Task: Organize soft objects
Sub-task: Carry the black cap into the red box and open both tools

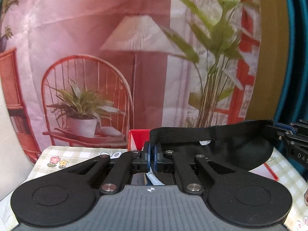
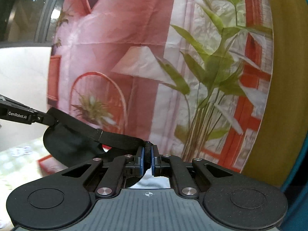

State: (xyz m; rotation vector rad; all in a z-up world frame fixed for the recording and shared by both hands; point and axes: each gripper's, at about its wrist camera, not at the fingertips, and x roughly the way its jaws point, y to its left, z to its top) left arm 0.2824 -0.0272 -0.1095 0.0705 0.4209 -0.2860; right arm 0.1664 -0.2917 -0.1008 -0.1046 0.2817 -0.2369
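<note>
1. Eye mask – black and soft, it hangs stretched between my two grippers, lifted above the table.
2. My left gripper is clamped on the mask's strap; the blue pads sit pressed close with black fabric between them.
3. My right gripper is clamped on the strap too, a fold of black webbing pinched between its pads.
4. In the right view, the strap runs left from my jaws to the mask's cup, where the left gripper grips the far end.
5. A red box lies on the checked tablecloth just beyond my left gripper – partly hidden by the mask.
6. A backdrop printed with a lamp, chair and plants fills the far side.
</note>
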